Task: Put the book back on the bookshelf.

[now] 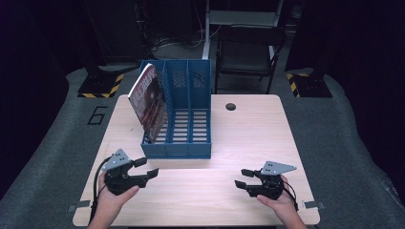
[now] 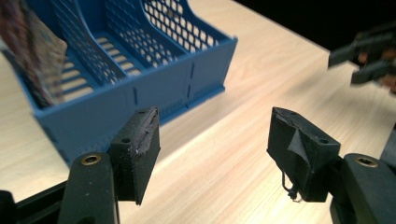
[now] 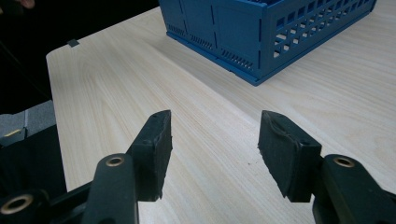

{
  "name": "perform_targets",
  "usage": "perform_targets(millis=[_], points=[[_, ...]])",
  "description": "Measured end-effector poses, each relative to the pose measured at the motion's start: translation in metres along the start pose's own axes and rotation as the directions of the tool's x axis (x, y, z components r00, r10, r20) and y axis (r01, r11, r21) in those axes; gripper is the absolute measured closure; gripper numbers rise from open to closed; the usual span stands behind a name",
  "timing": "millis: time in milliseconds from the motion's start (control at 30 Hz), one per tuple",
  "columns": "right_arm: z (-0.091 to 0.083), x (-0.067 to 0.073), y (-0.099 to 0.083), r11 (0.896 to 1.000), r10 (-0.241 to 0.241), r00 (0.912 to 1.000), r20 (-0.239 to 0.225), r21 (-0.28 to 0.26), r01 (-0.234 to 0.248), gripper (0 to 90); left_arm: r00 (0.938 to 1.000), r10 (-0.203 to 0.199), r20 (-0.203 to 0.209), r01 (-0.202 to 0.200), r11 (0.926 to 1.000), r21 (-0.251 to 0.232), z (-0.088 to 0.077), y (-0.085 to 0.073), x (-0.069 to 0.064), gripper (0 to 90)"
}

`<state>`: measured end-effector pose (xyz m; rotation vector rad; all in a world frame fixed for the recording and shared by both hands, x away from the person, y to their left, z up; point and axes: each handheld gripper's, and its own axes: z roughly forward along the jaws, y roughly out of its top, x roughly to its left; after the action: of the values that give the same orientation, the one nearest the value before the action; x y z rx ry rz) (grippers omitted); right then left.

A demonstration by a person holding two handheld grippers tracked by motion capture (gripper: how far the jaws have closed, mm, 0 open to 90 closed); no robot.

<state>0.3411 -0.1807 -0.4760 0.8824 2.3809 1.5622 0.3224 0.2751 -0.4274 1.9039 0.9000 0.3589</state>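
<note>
We hold both tools low over the near part of the pale wooden table (image 1: pixel 248 133), and neither of them carries anything. Our left gripper (image 1: pixel 149 168) has its jaws spread apart, with bare table between the pads; it points toward the front wall of the blue plastic file organiser with three slotted compartments (image 1: pixel 188 119), near it but not touching. Our right gripper (image 1: pixel 242 177) is also released, its jaws wide with nothing between them, and it rests well apart from the organiser, at the right side of the table.

The thin magazine with a dark red printed cover (image 1: pixel 149 102) stands in the leftmost compartment of the organiser, leaning so that its top tilts toward the left, beyond the outer wall. In the left gripper view we see one blurred edge of it inside the same compartment. The two other compartments hold nothing.

We judge that the filing work is mostly done: the magazine sits already in the holder, and we see no other paper on the table that waits for us. What may be left is only to straighten the leaning magazine, or to pull our hands back.
</note>
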Motion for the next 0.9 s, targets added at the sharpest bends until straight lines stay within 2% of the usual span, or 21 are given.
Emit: perform_targets(millis=[133, 267, 400, 500, 633, 667, 767, 800, 833, 900], points=[[0.000, -0.001, -0.001, 1.000, 0.004, 1.0000, 0.004, 0.009, -0.004, 44.1, 0.9993, 0.017, 0.033, -0.018, 0.9992, 0.035, 0.014, -0.017, -0.004, 32.9], [0.001, -0.001, -0.002, 1.000, 0.013, 0.9999, 0.007, 0.012, -0.013, 44.1, 0.9976, 0.035, 0.059, -0.039, 0.9975, 0.059, 0.021, -0.024, -0.006, 31.9], [0.002, -0.002, -0.002, 1.000, 0.016, 0.9998, 0.007, 0.015, -0.017, 44.1, 0.9921, 0.094, 0.084, -0.100, 0.9922, 0.075, 0.030, -0.030, -0.006, 31.5], [0.005, -0.002, -0.003, 1.000, 0.015, 0.9998, 0.012, 0.025, -0.015, 44.1, 0.9916, 0.085, 0.098, -0.093, 0.9923, 0.081, 0.035, -0.036, -0.003, 31.7], [0.007, -0.001, -0.005, 0.999, 0.013, 0.9998, 0.015, 0.037, -0.014, 44.0, 0.9892, 0.097, 0.110, -0.111, 0.9857, 0.127, 0.041, -0.043, 0.002, 33.5], [0.008, 0.000, -0.005, 0.999, 0.022, 0.9997, 0.014, 0.038, -0.023, 43.9, 0.9882, 0.107, 0.109, -0.123, 0.9823, 0.142, 0.043, -0.045, 0.003, 33.8], [0.011, 0.000, -0.007, 0.999, 0.007, 0.9994, 0.033, 0.049, -0.009, 43.8, 0.9869, 0.126, 0.101, -0.144, 0.9706, 0.193, 0.047, -0.051, 0.004, 33.9], [0.012, 0.000, -0.007, 0.998, 0.001, 0.9995, 0.033, 0.067, -0.003, 43.8, 0.9872, 0.129, 0.094, -0.145, 0.9705, 0.192, 0.049, -0.053, 0.004, 34.0], [0.013, 0.001, -0.007, 0.997, 0.002, 0.9993, 0.036, 0.074, -0.005, 43.8, 0.9856, 0.133, 0.104, -0.153, 0.9664, 0.207, 0.049, -0.053, 0.006, 34.0], [0.014, 0.002, -0.008, 0.995, -0.013, 0.9988, 0.046, 0.095, 0.008, 43.8, 0.9848, 0.133, 0.112, -0.154, 0.9666, 0.205, 0.051, -0.054, 0.007, 34.1]])
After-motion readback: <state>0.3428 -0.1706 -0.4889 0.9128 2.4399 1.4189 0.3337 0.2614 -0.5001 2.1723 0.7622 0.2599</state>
